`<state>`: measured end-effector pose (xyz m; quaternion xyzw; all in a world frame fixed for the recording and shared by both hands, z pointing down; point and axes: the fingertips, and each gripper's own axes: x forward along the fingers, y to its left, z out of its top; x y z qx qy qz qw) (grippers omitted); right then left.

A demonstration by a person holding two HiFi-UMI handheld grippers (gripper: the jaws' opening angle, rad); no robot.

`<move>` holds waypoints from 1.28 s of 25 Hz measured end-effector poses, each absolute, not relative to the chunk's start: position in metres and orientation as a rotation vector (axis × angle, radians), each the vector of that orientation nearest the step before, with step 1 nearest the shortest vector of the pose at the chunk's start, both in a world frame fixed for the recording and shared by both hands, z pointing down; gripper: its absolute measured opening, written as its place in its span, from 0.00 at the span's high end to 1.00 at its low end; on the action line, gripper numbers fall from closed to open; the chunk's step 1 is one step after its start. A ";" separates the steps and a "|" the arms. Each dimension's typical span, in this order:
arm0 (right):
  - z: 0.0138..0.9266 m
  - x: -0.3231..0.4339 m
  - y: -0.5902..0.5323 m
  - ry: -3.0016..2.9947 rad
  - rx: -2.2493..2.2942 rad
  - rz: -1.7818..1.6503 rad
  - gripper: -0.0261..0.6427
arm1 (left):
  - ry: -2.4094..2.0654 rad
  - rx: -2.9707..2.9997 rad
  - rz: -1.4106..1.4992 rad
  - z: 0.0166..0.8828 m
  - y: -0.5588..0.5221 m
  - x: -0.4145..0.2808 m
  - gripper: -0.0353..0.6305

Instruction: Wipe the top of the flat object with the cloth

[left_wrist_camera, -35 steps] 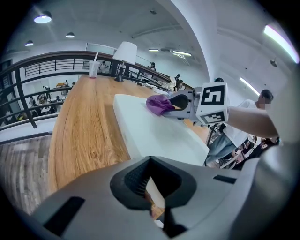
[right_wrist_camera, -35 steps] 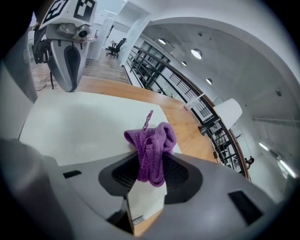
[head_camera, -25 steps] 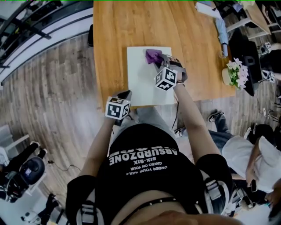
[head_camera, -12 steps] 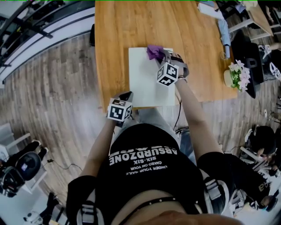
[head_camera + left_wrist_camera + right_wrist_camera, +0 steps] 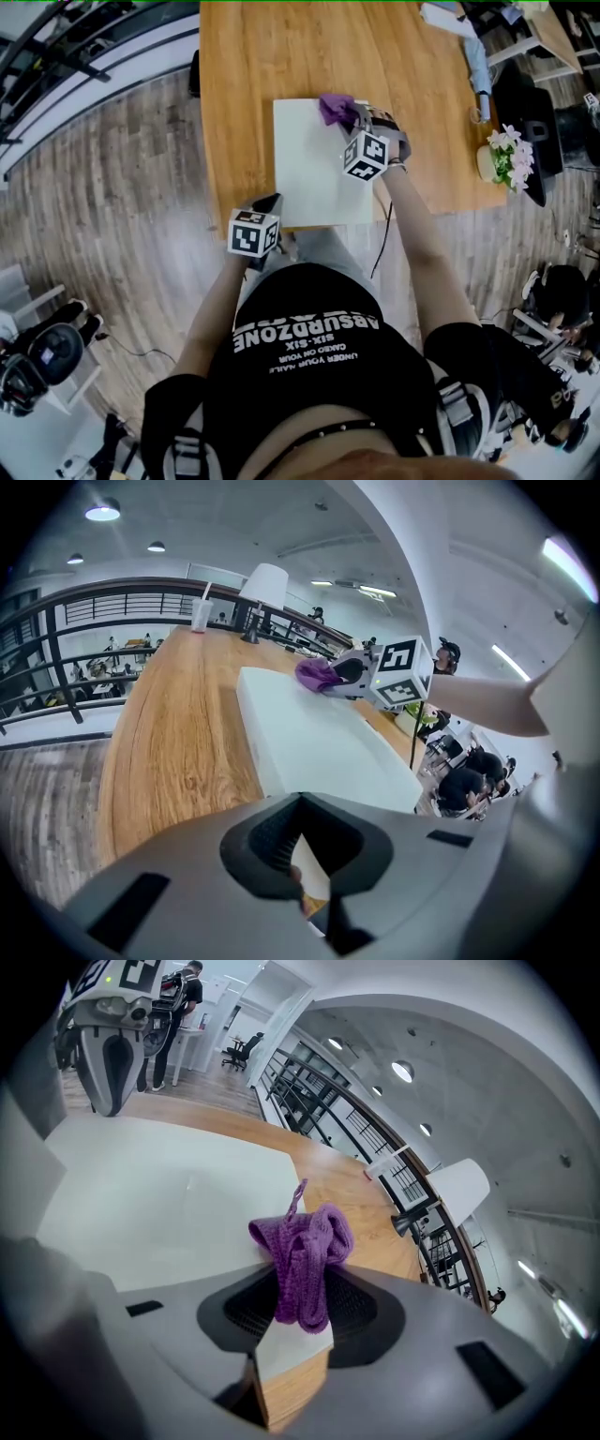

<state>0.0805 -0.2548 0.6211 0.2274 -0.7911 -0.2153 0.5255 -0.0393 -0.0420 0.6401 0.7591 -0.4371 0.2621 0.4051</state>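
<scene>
A white flat board (image 5: 314, 173) lies on the wooden table (image 5: 244, 75), close to its near edge. My right gripper (image 5: 356, 117) is shut on a bunched purple knitted cloth (image 5: 335, 108), which rests on the board's far right corner. In the right gripper view the cloth (image 5: 302, 1260) hangs between the jaws over the board (image 5: 159, 1204). My left gripper (image 5: 267, 206) hovers at the board's near left corner, off its top. In its own view the left gripper (image 5: 302, 855) is shut and holds nothing, with the board (image 5: 309, 733) ahead.
A pot of white and pink flowers (image 5: 504, 155) stands at the table's right edge. A white lamp (image 5: 265, 583) and a cup with a straw (image 5: 199, 616) stand at the far end. A railing (image 5: 84, 649) runs past the table. People sit to the right.
My right gripper has slid the purple cloth a little farther away and to the right, up to the board's far right corner. The left gripper has stayed put.
</scene>
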 end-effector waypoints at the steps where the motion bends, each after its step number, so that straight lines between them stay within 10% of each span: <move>1: 0.621 0.084 -0.255 -1.889 0.547 -0.514 0.74 | -1.105 1.916 0.661 0.640 -0.042 -0.039 0.92; 32: 0.621 0.145 -0.227 -1.797 0.639 -0.449 0.75 | -1.140 1.950 0.666 0.639 -0.043 -0.038 0.92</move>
